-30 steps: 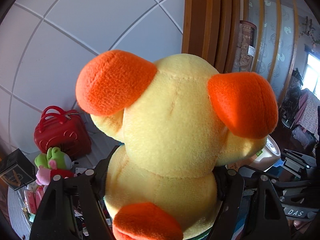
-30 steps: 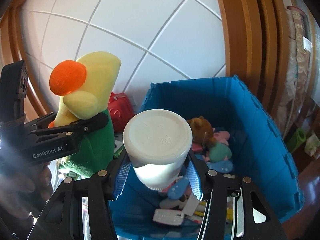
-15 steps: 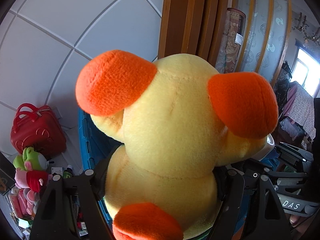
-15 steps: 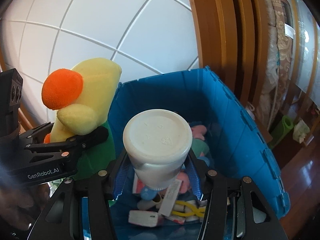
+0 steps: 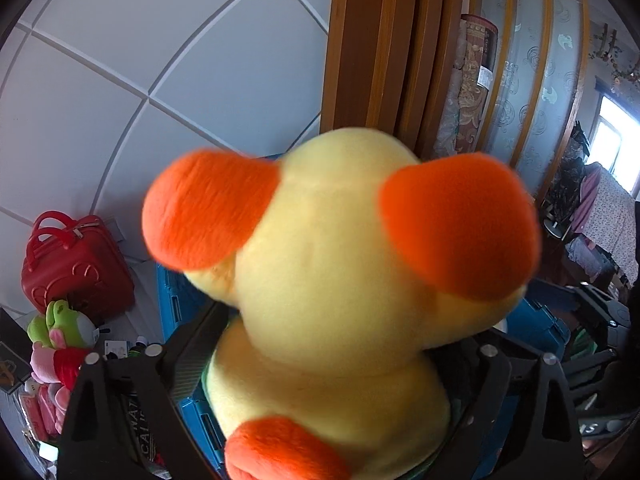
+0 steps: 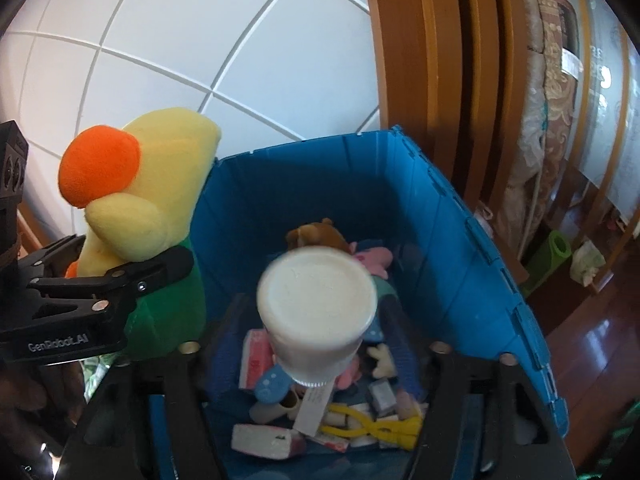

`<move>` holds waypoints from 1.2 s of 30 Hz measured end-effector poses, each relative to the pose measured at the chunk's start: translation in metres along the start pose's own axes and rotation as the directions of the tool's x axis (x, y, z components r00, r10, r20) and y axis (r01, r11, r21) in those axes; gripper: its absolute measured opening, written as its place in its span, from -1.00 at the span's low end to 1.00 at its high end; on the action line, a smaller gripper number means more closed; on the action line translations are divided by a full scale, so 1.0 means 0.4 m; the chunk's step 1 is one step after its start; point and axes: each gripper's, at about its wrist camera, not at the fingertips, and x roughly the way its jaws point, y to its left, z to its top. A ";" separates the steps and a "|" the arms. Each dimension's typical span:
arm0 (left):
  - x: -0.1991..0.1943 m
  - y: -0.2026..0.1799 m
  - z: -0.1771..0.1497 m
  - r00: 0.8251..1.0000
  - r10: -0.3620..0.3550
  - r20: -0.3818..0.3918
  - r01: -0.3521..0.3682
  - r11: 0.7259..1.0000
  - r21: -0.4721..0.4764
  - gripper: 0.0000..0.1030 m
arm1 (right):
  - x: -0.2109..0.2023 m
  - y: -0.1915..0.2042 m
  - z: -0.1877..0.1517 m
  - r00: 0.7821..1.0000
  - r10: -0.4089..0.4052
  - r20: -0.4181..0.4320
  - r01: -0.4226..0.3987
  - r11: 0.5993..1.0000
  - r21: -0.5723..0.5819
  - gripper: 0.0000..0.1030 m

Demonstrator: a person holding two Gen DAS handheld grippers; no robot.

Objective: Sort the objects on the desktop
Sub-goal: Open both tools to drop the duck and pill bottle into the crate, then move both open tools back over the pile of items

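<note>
Above a blue bin (image 6: 460,248) both tools are letting go at once. From the right wrist view the bin's inside shows plainly: a brown stuffed animal (image 6: 316,234), pink and blue soft toys, small boxes and a yellow plastic piece (image 6: 384,426) heaped on its floor. That view also shows the left tool (image 6: 132,276) from the side, at the bin's left wall, with the plush duck (image 6: 160,200) between its fingers. The right tool (image 6: 316,364) has its jaws opening; the white bottle (image 6: 316,300), seen bottom-first and blurred, sits between the spread fingers with gaps on both sides, over the heap.

The left wrist view shows little of the bin, only blue wall (image 5: 172,300) behind the duck (image 5: 340,280). It adds what lies to the left: a red case (image 5: 76,264) and a green frog toy (image 5: 64,324) against the white tiled wall. The left tool (image 5: 332,360) has its jaws opening too, and the duck, slightly blurred, stands clear of the fingers. The duck is pale yellow with orange patches, and its lower part is green in the right view.
</note>
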 end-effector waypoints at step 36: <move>-0.294 0.688 -0.421 0.983 0.164 -0.078 -0.178 0.954 -0.241 1.00 | -0.019 0.704 -0.138 0.962 0.271 -0.039 -0.272 0.936 -0.222 0.99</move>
